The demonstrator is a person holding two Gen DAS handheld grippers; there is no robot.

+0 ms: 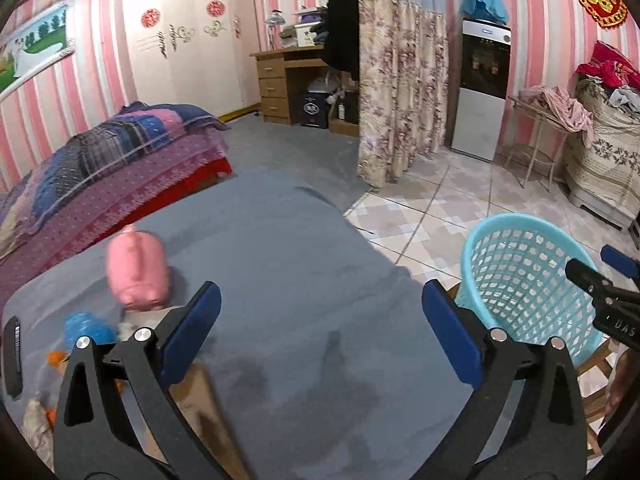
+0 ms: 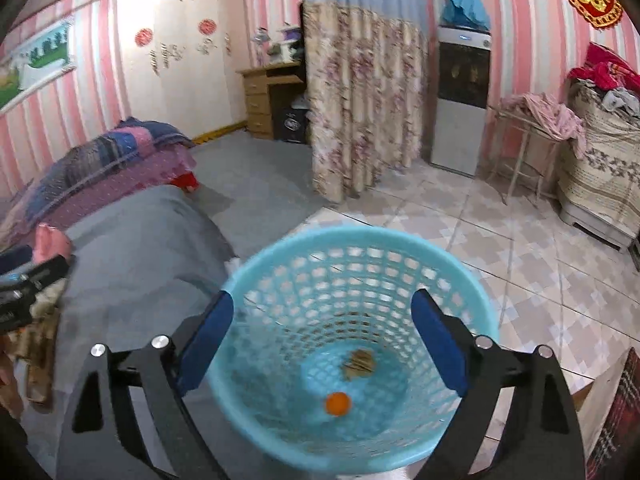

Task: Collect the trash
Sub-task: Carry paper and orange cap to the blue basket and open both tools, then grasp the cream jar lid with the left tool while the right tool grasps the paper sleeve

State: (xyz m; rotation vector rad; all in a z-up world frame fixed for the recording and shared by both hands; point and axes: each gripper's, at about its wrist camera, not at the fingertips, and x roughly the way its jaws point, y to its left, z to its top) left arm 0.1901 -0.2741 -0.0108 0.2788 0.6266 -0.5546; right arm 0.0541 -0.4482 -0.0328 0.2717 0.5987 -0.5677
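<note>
My left gripper (image 1: 320, 332) is open over the grey bed cover (image 1: 300, 248), with nothing between its fingers. To its left lie a pink pouch (image 1: 138, 274), a blue scrap (image 1: 86, 330) and orange bits (image 1: 56, 358). The light blue mesh basket (image 1: 528, 280) stands off the bed's right side. My right gripper (image 2: 322, 336) is open above the basket (image 2: 360, 236) and holds nothing. In the basket's bottom lie an orange round piece (image 2: 338, 403) and a brown crumpled piece (image 2: 360, 362). The right gripper (image 1: 600, 266) also shows at the left wrist view's right edge.
Folded quilts (image 1: 120, 160) are stacked at the bed's far left. A black flat device (image 1: 12, 356) lies at the bed's left edge. A floral curtain (image 1: 400, 92), a water dispenser (image 1: 482, 88) and a rack with clothes (image 1: 556, 120) stand on the tiled floor (image 2: 520, 260).
</note>
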